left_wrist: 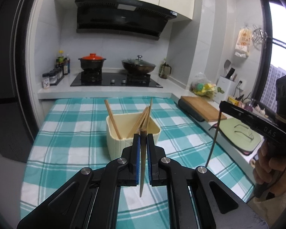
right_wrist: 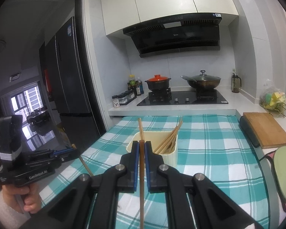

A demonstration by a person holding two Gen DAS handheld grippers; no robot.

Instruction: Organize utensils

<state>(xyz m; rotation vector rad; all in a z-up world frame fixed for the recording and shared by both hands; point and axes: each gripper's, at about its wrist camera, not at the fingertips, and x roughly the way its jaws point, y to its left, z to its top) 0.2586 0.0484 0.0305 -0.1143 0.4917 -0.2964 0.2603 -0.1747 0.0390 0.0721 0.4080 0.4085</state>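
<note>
The left claw (left_wrist: 143,136) is clamped on 1 dark chopstick (left_wrist: 142,164), held upright just short of the cream utensil holder (left_wrist: 112,141). The right claw (right_wrist: 141,145) is closed on another chopstick (right_wrist: 141,187), also just before the holder. Several bamboo chopsticks (right_wrist: 167,142) lean inside that holder, which stands on the teal plaid cloth (left_wrist: 70,133) covering the counter.

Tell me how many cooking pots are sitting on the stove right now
2. The black pot with the orange lid is on the left burner; the lidded wok is on the right burner of the stove.
</note>
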